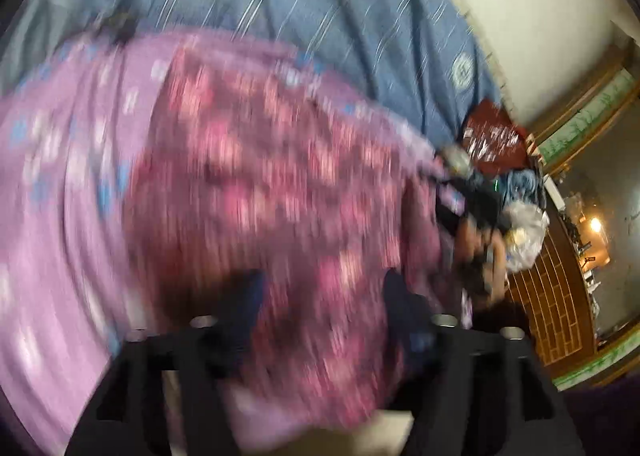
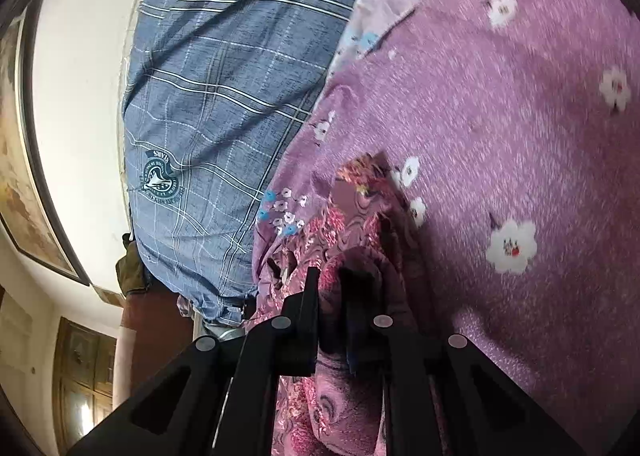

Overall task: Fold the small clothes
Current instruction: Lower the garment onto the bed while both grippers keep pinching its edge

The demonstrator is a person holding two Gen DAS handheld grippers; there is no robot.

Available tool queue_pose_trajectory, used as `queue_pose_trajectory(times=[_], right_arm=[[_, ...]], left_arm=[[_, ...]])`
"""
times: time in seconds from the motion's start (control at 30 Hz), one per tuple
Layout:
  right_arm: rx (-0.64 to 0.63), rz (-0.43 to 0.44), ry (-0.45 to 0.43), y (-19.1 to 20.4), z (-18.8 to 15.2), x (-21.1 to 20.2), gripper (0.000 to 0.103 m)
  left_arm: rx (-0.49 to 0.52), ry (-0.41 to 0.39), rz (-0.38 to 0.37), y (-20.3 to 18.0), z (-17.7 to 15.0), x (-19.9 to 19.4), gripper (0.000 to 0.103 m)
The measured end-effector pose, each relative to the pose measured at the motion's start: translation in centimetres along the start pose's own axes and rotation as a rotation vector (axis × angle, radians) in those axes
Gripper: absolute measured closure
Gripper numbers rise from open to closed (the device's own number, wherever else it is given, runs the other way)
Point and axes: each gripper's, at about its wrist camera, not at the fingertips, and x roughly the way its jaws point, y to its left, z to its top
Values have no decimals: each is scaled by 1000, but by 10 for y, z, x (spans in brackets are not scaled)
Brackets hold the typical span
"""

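A small pink and maroon flowered garment [image 1: 256, 175] lies spread on a lilac flowered sheet [image 1: 52, 159]; the left wrist view is blurred by motion. My left gripper [image 1: 320, 296] hangs over the garment's near part with its fingers [image 1: 244, 304] wide apart and nothing between them. In the right wrist view the same garment [image 2: 360, 223] is bunched between my right gripper's fingers [image 2: 310, 296]. My right gripper [image 2: 334, 284] is shut on a fold of it, low over the lilac sheet [image 2: 500, 127].
A blue checked bedcover [image 2: 208, 103] lies beyond the lilac sheet, also in the left wrist view [image 1: 320, 15]. A white wall [image 2: 80, 95] stands behind the bed. A dark red cloth [image 1: 492, 135], blue clothes and a plastic bag [image 1: 524, 232] lie at the bed's edge by a wooden screen [image 1: 552, 296].
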Motion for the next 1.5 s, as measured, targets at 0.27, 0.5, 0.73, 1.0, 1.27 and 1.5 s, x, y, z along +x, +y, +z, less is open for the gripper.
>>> queue_pose_trajectory(times=[0.27,0.5,0.73,1.0,1.27,1.5], right_arm=[[-29,15,50,4,-13,-18,90],[-55,21,58,4,-21,-37,90],[-77,24,80,9,-18,-32,90],[-107,38,88,17,-18,-31,90],[-80,158,10,21,-7,-43,90],[-68,135,-19,32,7,-34,83]], left_arm=[[-334,243,98,12,-110,67,34],[-555,314,3,16,-124,141,31],[-541,236,-108,11,-116,171,82],[-374,111,-193,-28,-75,123,98],[-227,-261,-246,-30,42,45,98],[-240,-468,-144,-1,124,72,98]])
